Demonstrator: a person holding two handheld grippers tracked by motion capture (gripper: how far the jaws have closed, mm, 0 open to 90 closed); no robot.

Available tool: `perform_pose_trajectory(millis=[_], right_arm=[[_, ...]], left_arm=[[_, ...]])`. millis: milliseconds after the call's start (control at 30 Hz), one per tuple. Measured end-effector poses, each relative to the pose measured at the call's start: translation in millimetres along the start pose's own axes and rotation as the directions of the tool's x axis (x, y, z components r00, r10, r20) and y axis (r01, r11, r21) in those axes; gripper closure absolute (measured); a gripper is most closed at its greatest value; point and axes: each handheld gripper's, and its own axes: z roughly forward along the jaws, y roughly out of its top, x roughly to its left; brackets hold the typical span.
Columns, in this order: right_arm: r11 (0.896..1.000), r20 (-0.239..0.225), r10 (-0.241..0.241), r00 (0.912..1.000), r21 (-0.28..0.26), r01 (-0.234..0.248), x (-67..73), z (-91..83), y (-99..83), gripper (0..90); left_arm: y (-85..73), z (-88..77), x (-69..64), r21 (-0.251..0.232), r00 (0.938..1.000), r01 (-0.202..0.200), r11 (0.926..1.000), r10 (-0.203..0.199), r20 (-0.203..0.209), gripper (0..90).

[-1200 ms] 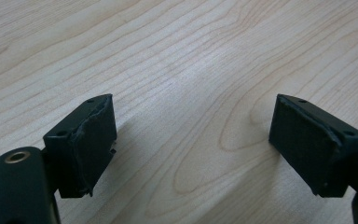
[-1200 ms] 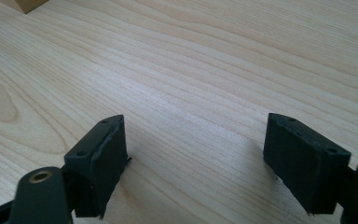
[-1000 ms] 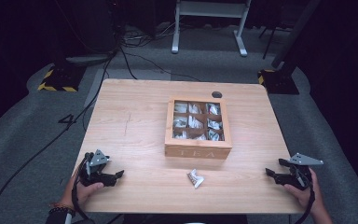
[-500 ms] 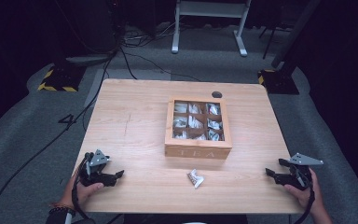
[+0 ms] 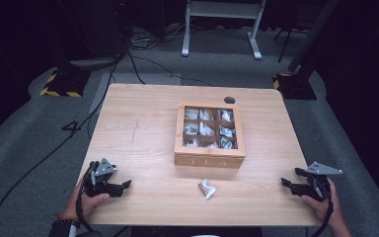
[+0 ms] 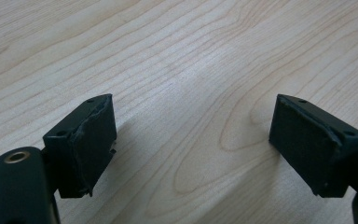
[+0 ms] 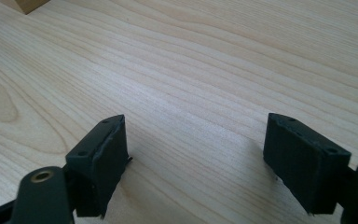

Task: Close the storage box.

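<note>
A wooden tea box (image 5: 209, 134) with open compartments of white tea bags stands at the middle of the table (image 5: 143, 128). One loose tea bag (image 5: 207, 188) lies on the wood just in front of the box. My left gripper (image 5: 125, 186) rests at the near left corner, open, nothing between its jaws; in the left gripper view (image 6: 191, 144) bare wood shows between them. My right gripper (image 5: 287, 184) sits at the near right corner, open and empty; in the right gripper view (image 7: 193, 158) wood grain shows in the gap, with a corner of the box (image 7: 28, 4) at top left.
A small dark round disc (image 5: 229, 99) lies on the table behind the box. Cables (image 5: 143, 64) run over the grey floor beyond the far edge, beside a white stand (image 5: 222, 24) and yellow-black striped bases (image 5: 59, 84). Bare wood lies left of the box.
</note>
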Motion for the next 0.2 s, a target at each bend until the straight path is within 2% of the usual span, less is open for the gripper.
perform_pose_trajectory(millis=[200], right_arm=[[1.0, 0.001, 0.0, 1.0, 0.0, 0.0, 0.0, 0.0, 0.0, 21.6]], left_arm=[[0.1, 0.2, 0.0, -0.001, 1.0, 0.005, 1.0, -0.005, 0.0, 15.2]])
